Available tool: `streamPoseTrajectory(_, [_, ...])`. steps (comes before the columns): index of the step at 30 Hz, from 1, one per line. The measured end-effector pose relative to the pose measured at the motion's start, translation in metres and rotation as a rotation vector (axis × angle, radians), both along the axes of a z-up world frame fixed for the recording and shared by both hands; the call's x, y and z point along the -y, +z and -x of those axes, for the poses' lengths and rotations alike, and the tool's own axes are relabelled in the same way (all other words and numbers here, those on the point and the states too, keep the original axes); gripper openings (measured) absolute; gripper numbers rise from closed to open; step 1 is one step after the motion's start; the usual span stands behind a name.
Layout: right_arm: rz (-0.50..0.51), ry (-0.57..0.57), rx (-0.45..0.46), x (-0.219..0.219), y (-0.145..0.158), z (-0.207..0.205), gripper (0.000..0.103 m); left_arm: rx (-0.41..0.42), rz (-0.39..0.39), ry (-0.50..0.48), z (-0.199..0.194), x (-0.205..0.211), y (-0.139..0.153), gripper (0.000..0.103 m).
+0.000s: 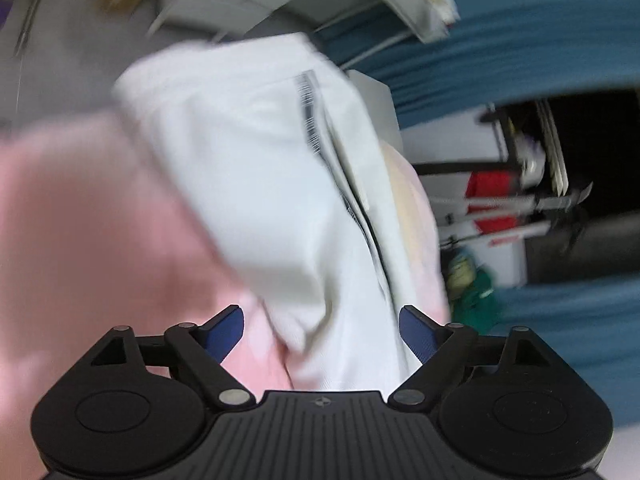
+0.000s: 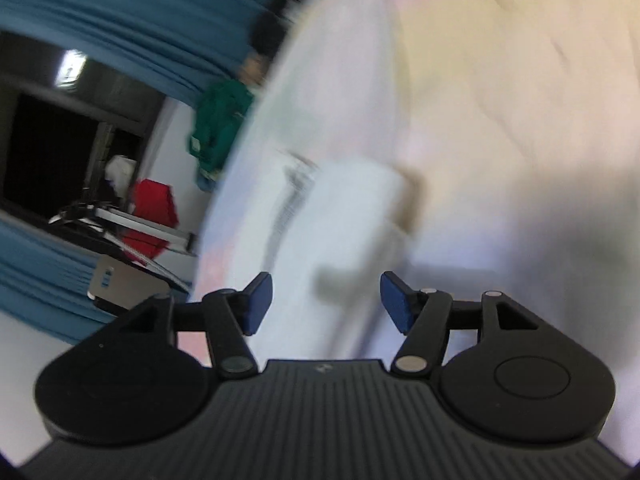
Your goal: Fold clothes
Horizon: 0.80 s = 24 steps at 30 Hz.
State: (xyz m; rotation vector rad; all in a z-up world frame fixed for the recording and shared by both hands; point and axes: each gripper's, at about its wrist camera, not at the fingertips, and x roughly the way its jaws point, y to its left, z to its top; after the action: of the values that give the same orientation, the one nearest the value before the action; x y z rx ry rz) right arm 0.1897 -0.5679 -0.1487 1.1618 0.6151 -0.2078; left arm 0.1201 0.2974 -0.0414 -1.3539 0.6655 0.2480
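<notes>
— What are your jaws doing right now?

— My left gripper (image 1: 322, 330) is standing wide open, blue pads (image 1: 226, 330) far apart and gripping nothing. The white garment (image 1: 256, 168) is lying just ahead of it, its near end sagging between the fingers, though I cannot tell whether it is touching them. My right gripper (image 2: 326, 304) is also spread open and holding nothing, with pale cloth passing under the gap.

— Where is the clothing sitting?

— The white garment, with a dark striped band (image 1: 308, 112) running down it, is draping over a pink sheet (image 1: 80, 220) that is covering the surface below. In the right wrist view the same white piece (image 2: 340, 208) is lying near the sheet's left edge, with the pastel sheet (image 2: 500, 120) spreading away to the right. Both views are blurring heavily, so the folds are hard to read.

— Anything else around?

— Blue curtains (image 1: 520, 40) are hanging behind, a green cloth (image 2: 218, 120) is showing past the sheet's edge, and something red (image 2: 154, 204) is sitting further off.
</notes>
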Motion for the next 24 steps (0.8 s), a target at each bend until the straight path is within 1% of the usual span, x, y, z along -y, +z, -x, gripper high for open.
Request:
streamPoseTrajectory(1, [-0.016,0.007,-0.019,-0.001,-0.007,0.001,0.063,-0.004,0.025,0.012,0.004,-0.001,-0.007,0.093])
streamPoseTrajectory(3, [-0.046,0.022,-0.057,-0.002,-0.020,0.002,0.062,-0.023,0.078,0.033,0.011,-0.003,-0.024,0.093])
streamPoseTrajectory(4, [-0.068,0.016,-0.047,-0.002,-0.025,0.003,0.062,-0.047,0.106,0.039,0.010,-0.003,-0.035,0.091])
streamPoseTrajectory(6, [-0.115,0.013,-0.010,-0.003,-0.034,-0.003,0.062,-0.055,0.132,0.053,0.006,-0.004,-0.047,0.091])
streamPoseTrajectory(8, [-0.151,0.026,0.033,-0.005,-0.039,-0.011,0.062,-0.031,0.124,0.060,-0.005,-0.005,-0.050,0.092])
streamPoseTrajectory(11, [-0.168,0.090,0.152,-0.009,-0.037,-0.028,0.062,0.047,0.084,0.082,-0.020,-0.006,-0.048,0.091])
streamPoseTrajectory(13, [-0.139,0.109,0.227,-0.013,-0.031,-0.034,0.062,0.078,0.061,0.098,-0.029,-0.007,-0.052,0.088])
streamPoseTrajectory(15, [-0.100,0.114,0.241,-0.017,-0.028,-0.041,0.062,0.090,0.039,0.099,-0.040,-0.005,-0.057,0.082])
streamPoseTrajectory(16, [-0.086,0.113,0.219,-0.019,-0.030,-0.045,0.062,0.092,0.028,0.099,-0.044,-0.004,-0.058,0.077])
streamPoseTrajectory(17, [-0.071,0.113,0.197,-0.021,-0.032,-0.050,0.060,0.091,0.017,0.102,-0.046,-0.005,-0.059,0.070])
streamPoseTrajectory(18, [-0.056,0.112,0.174,-0.023,-0.034,-0.055,0.049,0.089,0.007,0.108,-0.048,-0.006,-0.060,0.064])
streamPoseTrajectory(19, [-0.022,0.111,0.144,-0.025,-0.034,-0.058,0.028,0.082,-0.006,0.112,-0.049,-0.007,-0.060,0.054])
streamPoseTrajectory(20, [0.013,0.109,0.113,-0.027,-0.034,-0.061,0.022,0.076,-0.021,0.112,-0.051,-0.007,-0.060,0.044])
streamPoseTrajectory(21, [0.037,0.107,0.105,-0.029,-0.033,-0.062,0.019,0.071,-0.036,0.110,-0.053,-0.004,-0.060,0.040])
streamPoseTrajectory(22, [0.052,0.100,0.110,-0.030,-0.030,-0.062,0.014,0.071,-0.054,0.102,-0.053,-0.004,-0.059,0.031])
streamPoseTrajectory(23, [0.071,0.093,0.117,-0.031,-0.024,-0.062,0.013,0.074,-0.077,0.091,-0.052,-0.003,-0.058,0.023])
streamPoseTrajectory(24, [0.089,0.090,0.126,-0.031,-0.018,-0.060,0.012,0.077,-0.102,0.080,-0.053,-0.003,-0.056,0.021])
